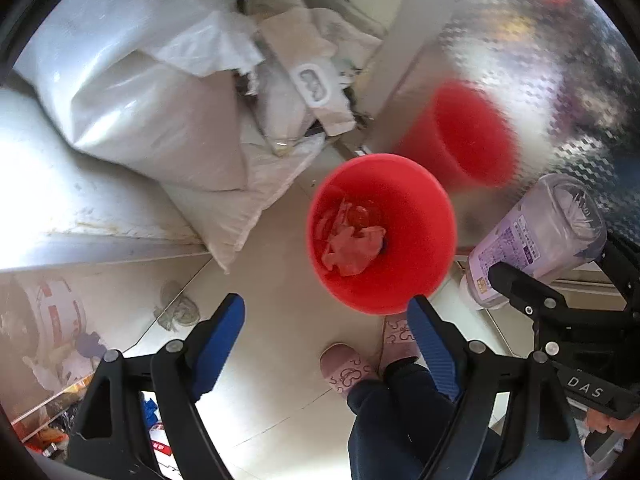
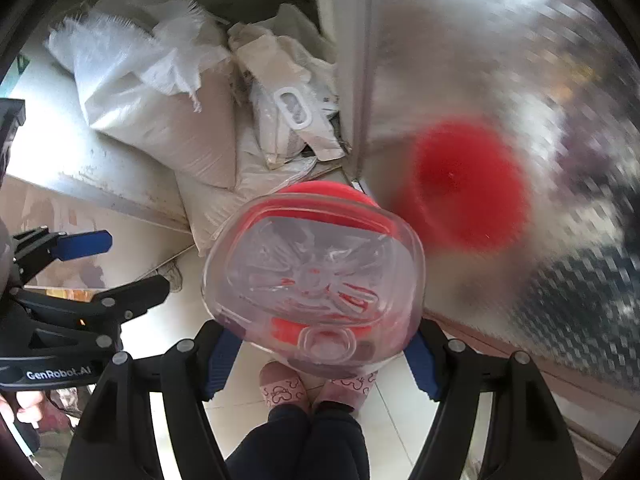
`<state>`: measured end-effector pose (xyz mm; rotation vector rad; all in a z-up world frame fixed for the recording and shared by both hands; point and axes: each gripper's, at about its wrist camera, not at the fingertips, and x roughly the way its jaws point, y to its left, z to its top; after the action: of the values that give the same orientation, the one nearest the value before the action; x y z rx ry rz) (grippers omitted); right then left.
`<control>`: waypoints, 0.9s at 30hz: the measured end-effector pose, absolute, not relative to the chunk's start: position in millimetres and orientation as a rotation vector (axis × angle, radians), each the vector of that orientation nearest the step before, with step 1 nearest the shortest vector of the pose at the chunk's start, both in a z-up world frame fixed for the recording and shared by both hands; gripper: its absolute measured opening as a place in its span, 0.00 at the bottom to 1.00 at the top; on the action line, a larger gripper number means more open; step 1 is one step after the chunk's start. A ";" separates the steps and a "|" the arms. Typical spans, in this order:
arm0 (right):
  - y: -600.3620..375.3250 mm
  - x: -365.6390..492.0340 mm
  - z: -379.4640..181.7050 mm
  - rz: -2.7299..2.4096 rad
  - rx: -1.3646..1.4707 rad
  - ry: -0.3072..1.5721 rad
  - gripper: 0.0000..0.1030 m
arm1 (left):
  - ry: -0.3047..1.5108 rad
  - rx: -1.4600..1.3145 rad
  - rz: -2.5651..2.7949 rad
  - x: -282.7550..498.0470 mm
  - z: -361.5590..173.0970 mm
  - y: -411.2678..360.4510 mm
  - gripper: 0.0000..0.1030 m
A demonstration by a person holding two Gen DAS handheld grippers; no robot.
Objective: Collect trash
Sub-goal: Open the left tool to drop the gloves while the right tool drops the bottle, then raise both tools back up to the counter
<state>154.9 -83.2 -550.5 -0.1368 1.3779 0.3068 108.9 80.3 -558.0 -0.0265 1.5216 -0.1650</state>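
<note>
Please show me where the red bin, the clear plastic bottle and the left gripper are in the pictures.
red bin [image 1: 424,200]: left wrist view, inner wall near the rim.
clear plastic bottle [image 2: 316,272]: right wrist view, middle of its base.
left gripper [image 1: 328,320]: left wrist view, midway between its blue fingertips.

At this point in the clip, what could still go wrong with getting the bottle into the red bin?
1. The right tongs grip the clear bottle near its base only; it could slip.
2. In the left wrist view the bottle hangs beside the red bin, not over it, so a release now would likely miss.
3. The open left tongs hover close by and could be bumped.
</note>
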 end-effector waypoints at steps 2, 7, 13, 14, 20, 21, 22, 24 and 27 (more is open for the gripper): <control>-77.8 155.7 -552.5 0.323 -0.152 1.385 0.68 | 1.526 -0.031 -0.152 107.1 -560.0 85.7 0.79; -66.4 155.0 -555.6 0.352 -0.176 1.397 0.68 | 1.529 -0.045 -0.123 101.6 -561.5 97.3 0.79; -56.4 148.9 -555.5 0.371 -0.209 1.403 0.75 | 1.527 -0.048 -0.098 92.5 -555.4 106.3 0.79; -55.2 147.2 -553.5 0.372 -0.213 1.401 0.77 | 1.524 -0.046 -0.098 91.0 -551.7 107.1 0.80; -52.9 138.9 -526.4 0.389 -0.213 1.417 0.83 | 1.498 -0.035 -0.099 83.2 -513.1 110.0 0.79; -52.6 136.6 -517.4 0.384 -0.217 1.410 0.83 | 1.491 -0.032 -0.099 81.7 -502.6 109.9 0.80; -52.1 134.9 -508.1 0.382 -0.223 1.403 0.84 | 1.481 -0.029 -0.100 80.2 -492.0 109.7 0.80; -52.2 132.0 -488.3 0.394 -0.226 1.390 0.87 | 1.463 -0.018 -0.101 76.8 -468.4 108.9 0.80; -52.2 128.4 -458.0 0.404 -0.242 1.372 0.88 | 1.451 -0.015 -0.097 72.0 -434.4 109.1 0.80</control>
<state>128.4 -52.2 -458.0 -0.2417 1.3719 0.4038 72.0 109.1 -434.4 -0.0148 1.4508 -0.0969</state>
